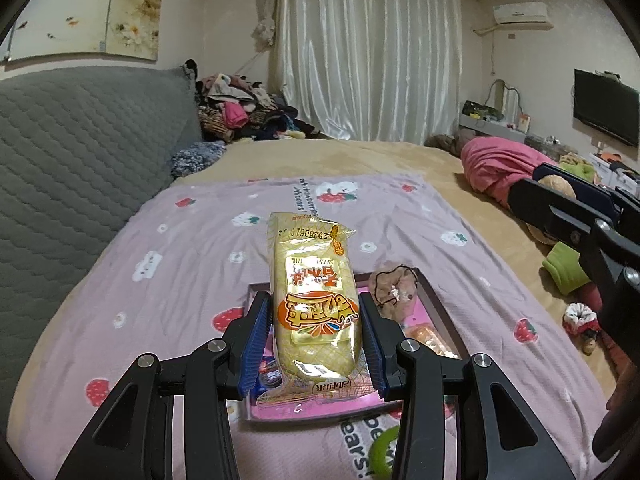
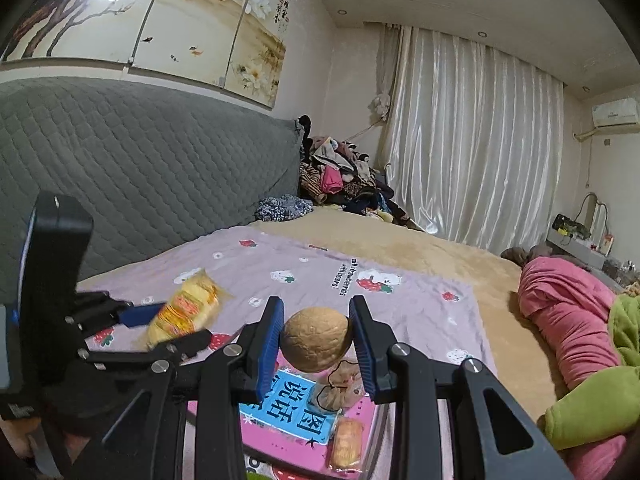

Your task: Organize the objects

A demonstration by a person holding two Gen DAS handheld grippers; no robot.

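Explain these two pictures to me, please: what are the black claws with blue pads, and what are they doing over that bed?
There is no robot here: a person holds a two-finger gripper in each hand, and a wide-angle camera on each looks out along its fingers. One picture is from the left gripper, the other from the right gripper; each gripper also appears at the edge of the other's picture.

The left gripper is clamped on a yellow snack packet. The right gripper is clamped on a brown walnut.

Below them a strawberry-print blanket covers the bed. On it lies a tray holding a pink book, a small drawstring pouch and a small wrapped snack.
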